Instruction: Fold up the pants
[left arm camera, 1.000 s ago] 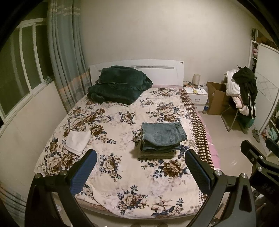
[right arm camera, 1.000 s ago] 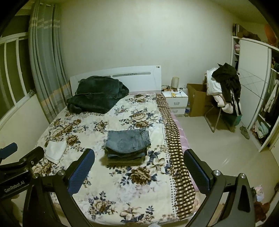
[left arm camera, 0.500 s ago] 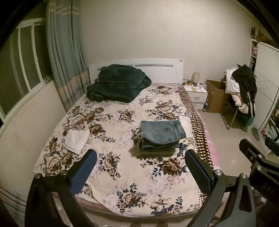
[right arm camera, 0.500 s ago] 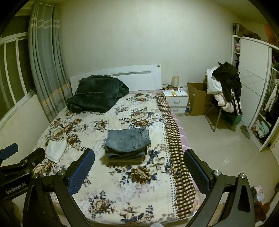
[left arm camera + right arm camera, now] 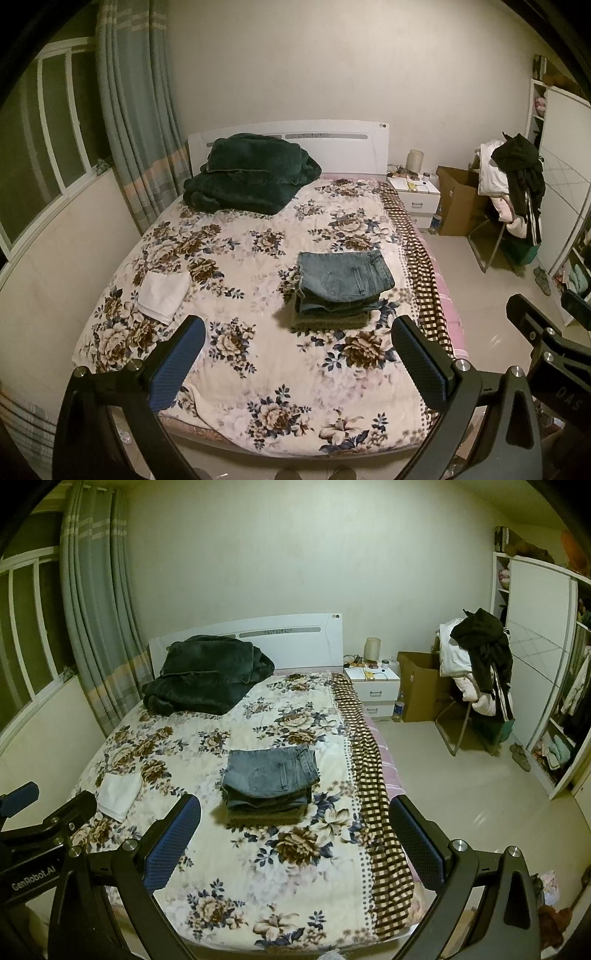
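Observation:
A stack of folded pants (image 5: pixel 341 286), blue jeans on top of darker and olive ones, lies right of centre on the floral bed (image 5: pixel 240 369). It also shows in the right wrist view (image 5: pixel 269 781). My left gripper (image 5: pixel 299 358) is open and empty, held back at the foot of the bed, well short of the stack. My right gripper (image 5: pixel 295 836) is open and empty, also at the foot of the bed. Each gripper's body shows at the edge of the other's view.
A folded white cloth (image 5: pixel 164 297) lies at the bed's left. A dark green blanket (image 5: pixel 251 173) is heaped by the headboard. A white nightstand (image 5: pixel 373 686), cardboard box (image 5: pixel 421 686), clothes-laden chair (image 5: pixel 476 664) and wardrobe (image 5: pixel 535 657) stand right of the bed. A window and curtain are on the left.
Both views have drawn back and risen slightly, so the bed sits a little farther off. The pants stack has not moved. Both grippers stay open.

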Demonstrator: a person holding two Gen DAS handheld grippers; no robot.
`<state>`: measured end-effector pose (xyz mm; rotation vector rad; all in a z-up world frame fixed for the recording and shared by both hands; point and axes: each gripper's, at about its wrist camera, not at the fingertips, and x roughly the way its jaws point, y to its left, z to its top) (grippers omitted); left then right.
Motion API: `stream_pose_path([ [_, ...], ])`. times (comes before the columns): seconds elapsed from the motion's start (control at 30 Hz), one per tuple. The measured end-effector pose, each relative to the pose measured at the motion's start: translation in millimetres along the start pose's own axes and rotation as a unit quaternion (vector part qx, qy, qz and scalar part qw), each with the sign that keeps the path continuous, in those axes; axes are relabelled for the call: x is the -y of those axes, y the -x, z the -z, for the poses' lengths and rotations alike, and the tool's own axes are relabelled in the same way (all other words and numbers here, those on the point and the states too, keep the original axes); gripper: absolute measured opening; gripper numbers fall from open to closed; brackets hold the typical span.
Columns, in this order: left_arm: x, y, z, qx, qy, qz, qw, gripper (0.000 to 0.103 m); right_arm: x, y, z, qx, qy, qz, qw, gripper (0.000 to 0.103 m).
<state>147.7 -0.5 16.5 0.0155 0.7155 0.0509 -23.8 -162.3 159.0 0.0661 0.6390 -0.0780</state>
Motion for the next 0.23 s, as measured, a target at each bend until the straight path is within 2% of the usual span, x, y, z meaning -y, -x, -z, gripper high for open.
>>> stream_pose_path([
  [0.23,-0.3,-0.4,5.8,0.001,0.002,0.002,1.0000,0.103,-2.0,-0.5,0.7,0.001,0.000,-0.001,1.000,0.103],
])
